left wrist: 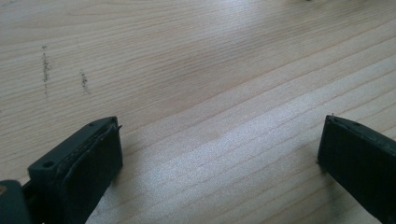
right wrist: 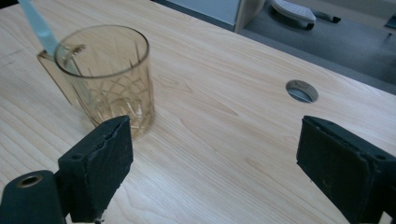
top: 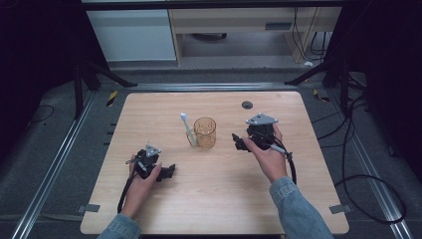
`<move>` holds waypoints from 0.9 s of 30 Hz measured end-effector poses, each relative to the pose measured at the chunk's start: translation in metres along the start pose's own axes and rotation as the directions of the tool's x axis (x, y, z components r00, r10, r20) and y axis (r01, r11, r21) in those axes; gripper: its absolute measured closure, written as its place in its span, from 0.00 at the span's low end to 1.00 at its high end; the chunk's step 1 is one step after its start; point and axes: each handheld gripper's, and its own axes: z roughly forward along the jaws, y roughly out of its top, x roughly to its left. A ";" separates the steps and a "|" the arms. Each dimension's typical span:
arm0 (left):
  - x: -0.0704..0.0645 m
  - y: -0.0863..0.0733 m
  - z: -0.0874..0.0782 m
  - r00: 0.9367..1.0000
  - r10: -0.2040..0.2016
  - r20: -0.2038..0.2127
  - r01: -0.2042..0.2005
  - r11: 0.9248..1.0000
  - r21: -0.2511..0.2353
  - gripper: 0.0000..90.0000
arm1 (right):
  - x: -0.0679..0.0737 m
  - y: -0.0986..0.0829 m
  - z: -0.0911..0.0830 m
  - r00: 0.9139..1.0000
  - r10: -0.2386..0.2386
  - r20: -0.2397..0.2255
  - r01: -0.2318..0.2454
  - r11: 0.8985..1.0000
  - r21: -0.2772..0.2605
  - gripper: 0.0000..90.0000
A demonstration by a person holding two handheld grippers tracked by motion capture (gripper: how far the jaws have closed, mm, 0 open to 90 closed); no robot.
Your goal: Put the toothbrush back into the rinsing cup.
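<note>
Pale wood worktop [top: 214, 199] on a dark floor, cupboards beyond the far edge, a round cable hole [top: 247, 104] near the far right corner.

Amber glass cup [top: 205, 132] stands upright near the middle of the worktop, somewhat toward the far edge. A toothbrush [top: 186, 125] leans in or against it on its left side, head up and tilted toward the far edge; you cannot tell from here whether its foot sits inside the cup.

Your right gripper [top: 238, 142] sits just right of the cup, jaws spread wide and holding nothing. In the right gripper view the cup [right wrist: 108, 77] is off to the left, beyond the left jaw, not between the two. Your left gripper [top: 169, 172] rests low near the near left part of the worktop, well apart from the cup, jaws also spread over bare wood [left wrist: 210, 93].

Likely step: closing in on the cup. Swing the right gripper left until the cup is centred between the jaws, keep level, grip the wall below the rim, squeeze gently. Cut glass is slick; mind the toothbrush [right wrist: 39, 25], which could tip out.

No brand, label or writing readable anywhere.
</note>
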 end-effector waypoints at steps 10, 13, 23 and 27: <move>0.000 0.000 0.000 1.000 0.000 0.000 0.000 1.000 0.000 0.00 | -0.026 -0.032 -0.008 0.998 0.058 0.030 -0.060 0.996 0.060 0.13; 0.000 0.000 0.000 1.000 0.000 0.000 0.000 1.000 0.000 0.00 | -0.034 -0.043 -0.008 0.996 0.085 0.033 -0.088 0.993 0.084 0.13; 0.000 0.000 0.000 1.000 0.000 0.000 0.000 1.000 0.000 0.00 | -0.062 -0.081 -0.010 0.985 0.155 0.077 -0.164 0.976 0.144 0.12; 0.000 0.000 0.000 1.000 0.000 0.000 0.000 1.000 0.000 0.00 | -0.071 -0.092 -0.011 0.978 0.185 0.100 -0.199 0.969 0.149 0.12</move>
